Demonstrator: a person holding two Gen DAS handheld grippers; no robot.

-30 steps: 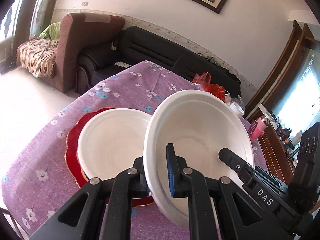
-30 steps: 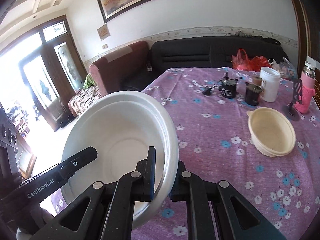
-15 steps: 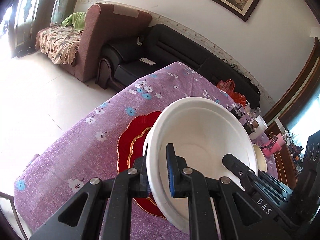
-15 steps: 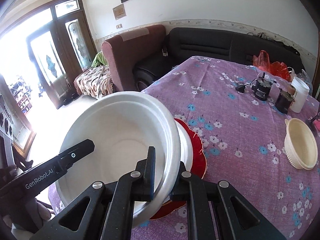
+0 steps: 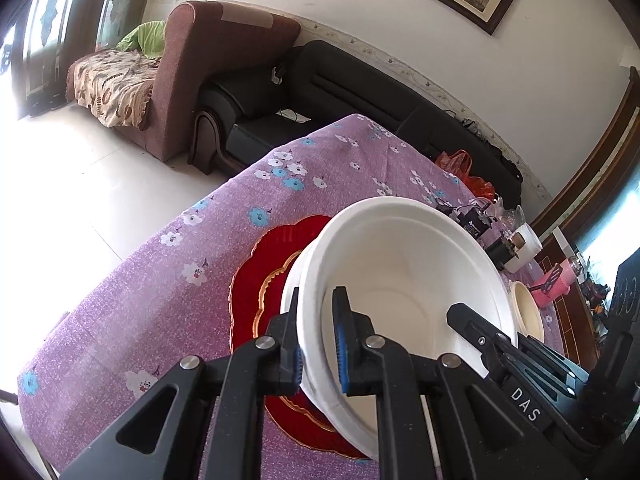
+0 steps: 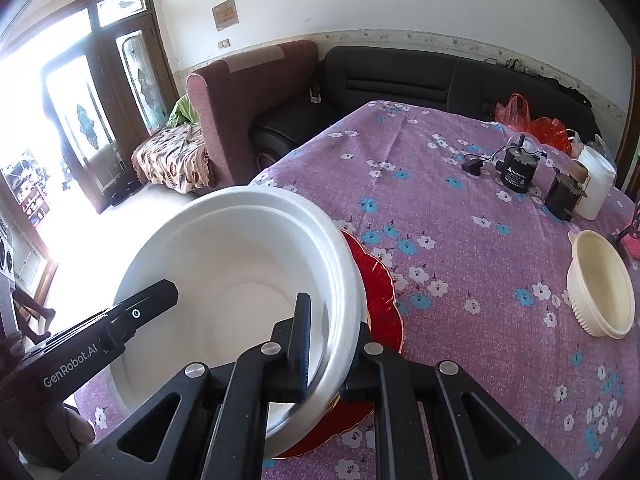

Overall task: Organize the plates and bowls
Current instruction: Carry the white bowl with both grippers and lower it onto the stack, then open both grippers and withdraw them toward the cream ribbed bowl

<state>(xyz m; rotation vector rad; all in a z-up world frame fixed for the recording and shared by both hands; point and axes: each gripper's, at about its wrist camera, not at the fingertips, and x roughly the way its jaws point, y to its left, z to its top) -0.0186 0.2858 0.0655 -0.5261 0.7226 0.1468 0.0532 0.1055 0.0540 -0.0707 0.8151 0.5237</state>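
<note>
Both grippers are pinching the same white bowl [image 5: 400,272], one on each side of its rim. Left gripper [image 5: 318,344] has its blue pads clamped on the near-left wall, right gripper [image 6: 328,344] is clamped on the opposite edge (its black finger pokes into the left wrist view too). Right under the fingers sits one red plate [image 5: 256,280] with a gold scalloped rim, lying on the purple flowered tablecloth [image 6: 460,264]; the bowl is tilted over it. Past the right fingers: one cream bowl [image 6: 600,292], two dark canisters [image 6: 518,170], one white cup [image 6: 596,184].
</note>
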